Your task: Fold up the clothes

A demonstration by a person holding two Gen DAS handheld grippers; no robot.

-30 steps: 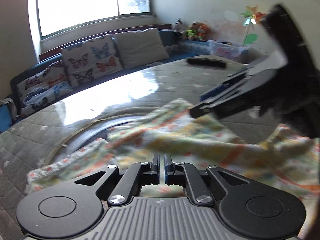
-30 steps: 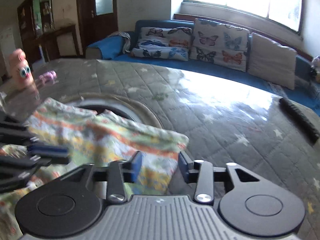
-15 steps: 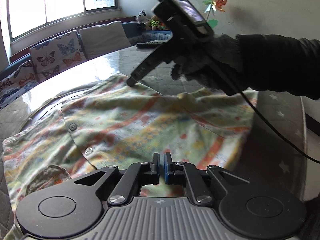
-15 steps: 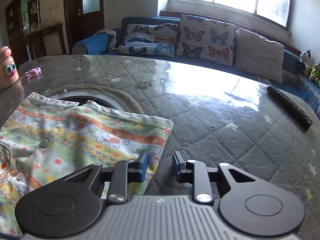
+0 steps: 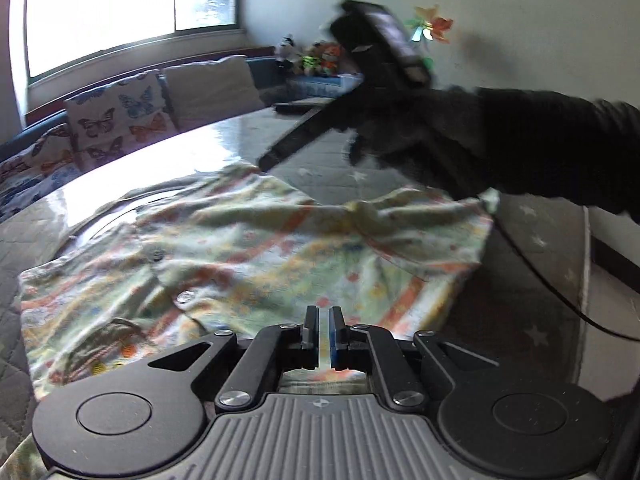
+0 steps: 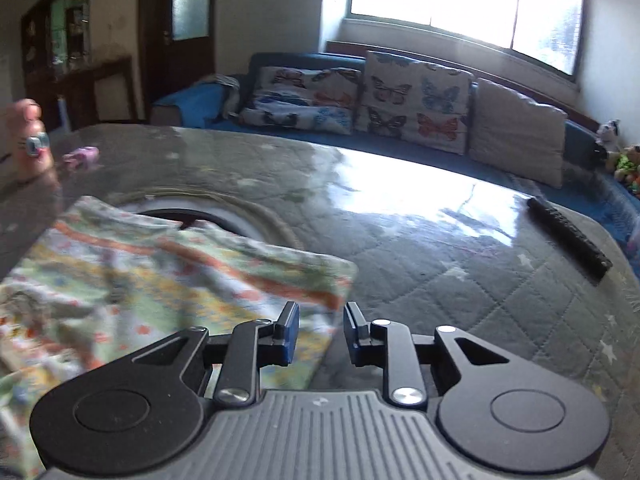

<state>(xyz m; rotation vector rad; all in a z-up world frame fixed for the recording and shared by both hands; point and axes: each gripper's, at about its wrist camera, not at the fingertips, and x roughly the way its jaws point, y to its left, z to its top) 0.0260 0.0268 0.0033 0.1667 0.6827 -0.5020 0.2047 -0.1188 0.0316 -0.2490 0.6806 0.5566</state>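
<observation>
A: Since a second ago our left gripper has swung across, so we now look over the whole patterned shirt instead of a bunched fold; the shirt lies spread flatter on the table.

B: Yes, and our right gripper narrowed its jaws and has drawn back a little from the shirt's corner.

A: Largest first: the grey quilted table carries the shirt, partly over a round dark opening.

B: The shirt's near edge runs under both our grippers.

A: Our left one is clenched, nothing visible between its pads.

B: Our right one stands parted, pads pressing nothing; the shirt's corner lies below the left pad. From the left wrist view, the gloved hand carries it above the shirt's far edge.

A: Smallest: a black remote lies well apart, near the table's far edge.
</observation>
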